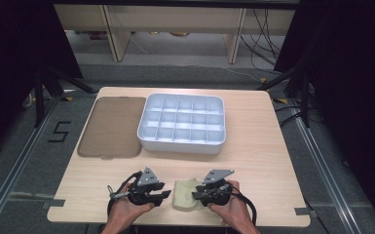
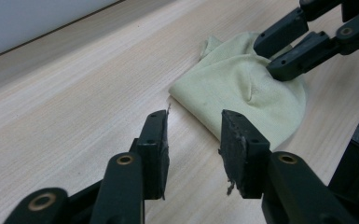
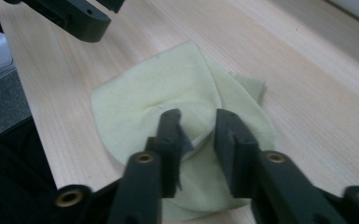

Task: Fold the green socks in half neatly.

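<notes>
A pale yellow-green cloth [image 1: 185, 194] lies crumpled near the table's front edge, between my two grippers. My left gripper [image 1: 164, 195] sits just left of it. In the left gripper view its jaws [image 2: 193, 135] stand open over bare wood, a little short of the cloth [image 2: 242, 88]. My right gripper [image 1: 197, 195] rests on the cloth from the right. In the right gripper view its jaws [image 3: 198, 126] are parted over the cloth [image 3: 154, 93], with a small raised pucker of fabric loose between them.
A white tray [image 1: 180, 145] divided into several compartments stands at the middle back of the wooden table [image 1: 263, 161]. A flat brown lid [image 1: 111, 126] lies to its left. Bare wood stretches between the tray and the grippers.
</notes>
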Demonstrator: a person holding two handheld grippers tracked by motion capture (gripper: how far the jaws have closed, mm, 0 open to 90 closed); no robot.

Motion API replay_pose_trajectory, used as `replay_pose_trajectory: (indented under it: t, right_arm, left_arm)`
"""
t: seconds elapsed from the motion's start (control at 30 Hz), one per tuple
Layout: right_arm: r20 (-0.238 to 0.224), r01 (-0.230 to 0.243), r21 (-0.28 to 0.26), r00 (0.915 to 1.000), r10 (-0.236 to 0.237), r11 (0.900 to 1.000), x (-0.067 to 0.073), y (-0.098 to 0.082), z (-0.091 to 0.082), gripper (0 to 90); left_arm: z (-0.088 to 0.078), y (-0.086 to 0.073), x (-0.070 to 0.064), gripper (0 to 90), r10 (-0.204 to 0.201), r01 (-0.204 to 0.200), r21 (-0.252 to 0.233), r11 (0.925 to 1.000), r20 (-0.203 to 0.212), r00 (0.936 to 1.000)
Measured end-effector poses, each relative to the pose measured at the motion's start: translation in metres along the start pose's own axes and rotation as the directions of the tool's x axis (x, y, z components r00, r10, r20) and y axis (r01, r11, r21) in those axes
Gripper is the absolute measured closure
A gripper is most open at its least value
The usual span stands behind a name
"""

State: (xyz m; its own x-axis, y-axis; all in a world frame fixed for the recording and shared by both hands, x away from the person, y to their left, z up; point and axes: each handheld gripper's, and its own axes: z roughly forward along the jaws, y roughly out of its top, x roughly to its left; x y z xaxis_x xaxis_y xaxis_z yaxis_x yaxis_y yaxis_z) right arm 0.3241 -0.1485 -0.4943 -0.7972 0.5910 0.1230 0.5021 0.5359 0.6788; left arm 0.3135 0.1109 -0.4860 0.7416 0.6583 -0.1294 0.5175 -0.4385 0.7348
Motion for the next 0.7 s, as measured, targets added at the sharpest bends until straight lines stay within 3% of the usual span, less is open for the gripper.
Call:
replay_pose_trajectory:
  t: [0.03, 0.1, 0.13, 0.17, 0.47, 0.53, 0.63, 0.7]
  right_arm:
    - [-0.012, -0.015, 0.026, 0.9998, 0.015, 1.0, -0.002, -0.001, 0.001, 78.4]
    - [-0.017, -0.012, 0.019, 0.9998, 0.013, 1.0, -0.003, -0.003, 0.003, 82.6]
    - [-0.025, 0.012, 0.016, 0.9996, -0.012, 1.0, -0.003, -0.004, 0.004, 88.0]
    - [-0.027, 0.01, -0.004, 0.9996, -0.011, 1.0, -0.002, -0.003, 0.005, 89.7]
    - [-0.027, 0.051, -0.063, 0.9983, -0.053, 0.997, -0.002, 0.017, -0.02, 90.0]
    - [-0.039, 0.02, -0.062, 0.999, -0.023, 0.998, -0.006, 0.02, -0.023, 90.0]
    - [-0.044, 0.029, -0.052, 0.9985, -0.031, 0.998, -0.013, 0.019, -0.021, 90.0]
    - [-0.034, -0.003, -0.029, 0.9994, 0.002, 1.0, -0.022, 0.011, -0.013, 90.0]
  left_arm:
    - [0.001, 0.0, 0.001, 59.8, 0.009, -0.009, 0.006, 0.9999, -0.012, 0.9999]
    - [0.001, 0.0, 0.0, 59.5, -0.001, 0.001, 0.007, 1.0, -0.003, 1.0]
    - [0.002, 0.0, -0.001, 59.5, -0.004, 0.004, 0.001, 1.0, -0.005, 1.0]
    - [0.002, 0.0, -0.001, 59.5, 0.009, -0.009, 0.006, 0.9999, -0.003, 1.0]
    - [0.004, 0.001, -0.003, 59.3, 0.009, -0.009, 0.008, 0.9999, -0.005, 0.9999]
    - [0.004, 0.003, -0.005, 59.8, 0.026, -0.026, 0.003, 0.9997, -0.005, 0.9996]
    - [0.006, 0.005, -0.007, 60.3, 0.029, -0.029, -0.008, 0.9996, -0.008, 0.9996]
    - [0.01, 0.008, -0.011, 62.0, 0.053, -0.053, -0.007, 0.9986, -0.014, 0.9985]
